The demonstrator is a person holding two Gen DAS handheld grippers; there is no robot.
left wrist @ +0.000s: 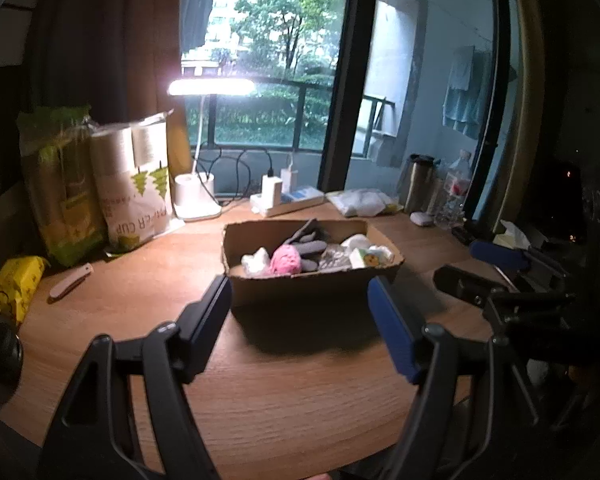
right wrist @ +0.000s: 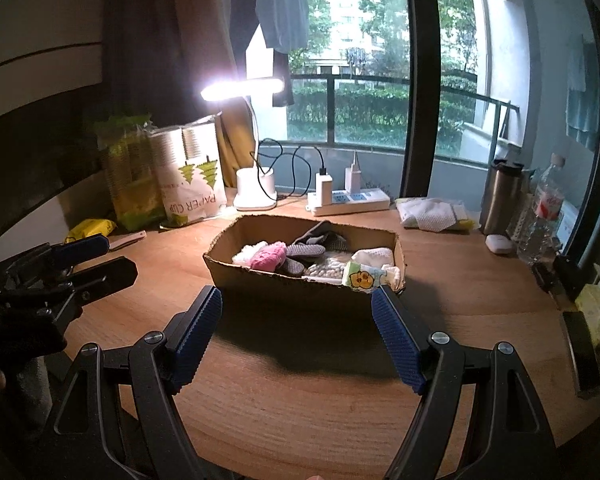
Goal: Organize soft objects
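An open cardboard box (left wrist: 300, 292) (right wrist: 292, 284) stands in the middle of the wooden desk. In it lie soft things: a pink fluffy ball (left wrist: 286, 260) (right wrist: 268, 256), white fluff (left wrist: 256, 261), grey socks (left wrist: 312, 248) (right wrist: 306, 250), a white cloth (right wrist: 374, 257) and a tissue pack with a yellow cartoon (right wrist: 362, 278). My left gripper (left wrist: 300, 300) hangs open in front of the box with nothing between its fingers. My right gripper (right wrist: 298, 312) is open too, just short of the box front, holding nothing. Each gripper shows at the edge of the other's view.
At the back stand a lit desk lamp (right wrist: 256, 192), a power strip (right wrist: 348, 200), bags of paper cups (left wrist: 140, 184) and a white cloth bundle (right wrist: 432, 212). A steel flask (right wrist: 500, 196), a bottle (right wrist: 544, 216) and a yellow packet (left wrist: 16, 284) line the sides.
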